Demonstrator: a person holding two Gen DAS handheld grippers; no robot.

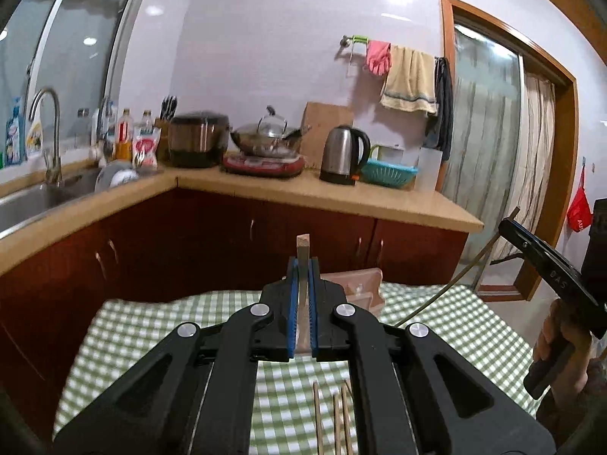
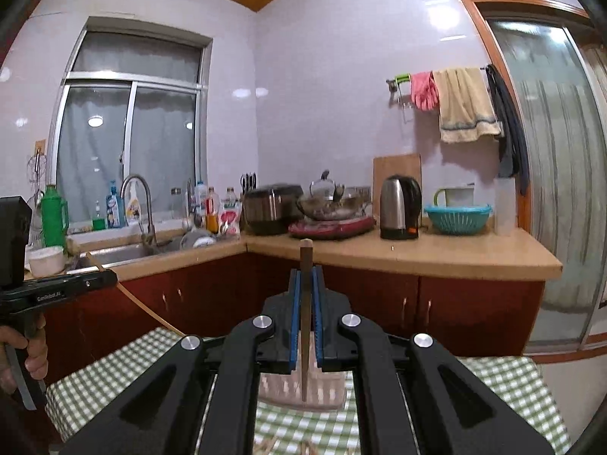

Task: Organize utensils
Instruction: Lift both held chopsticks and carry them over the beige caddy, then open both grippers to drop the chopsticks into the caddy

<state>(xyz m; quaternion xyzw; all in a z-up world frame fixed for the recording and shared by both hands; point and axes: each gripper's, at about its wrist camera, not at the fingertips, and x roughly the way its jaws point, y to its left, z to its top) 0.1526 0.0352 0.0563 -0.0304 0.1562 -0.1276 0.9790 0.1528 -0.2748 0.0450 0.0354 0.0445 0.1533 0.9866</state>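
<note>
- Left wrist view: the left gripper (image 1: 302,265) has its blue-padded jaws clamped on a pale wooden chopstick (image 1: 303,248), whose square end stands up above the pads. It is held over the green-and-white checked table (image 1: 159,326).
- The step in hand looks like carrying a picked-up chopstick to the pinkish translucent plastic tray (image 1: 370,284) just beyond the jaws; the next move calls for lowering it in level.
- More wooden chopsticks (image 1: 335,417) lie on the cloth below, yet to be gathered.
- At the right edge, the right gripper (image 1: 510,223) with a second stick crosses near; the two could clash over the tray.
- Right wrist view: the right gripper (image 2: 306,276) is closed on a dark brown chopstick (image 2: 305,265), upright, its lower end over the ribbed tray (image 2: 326,394).
- The left gripper (image 2: 110,276) enters at left, a hand (image 2: 32,349) on its grip.
</note>
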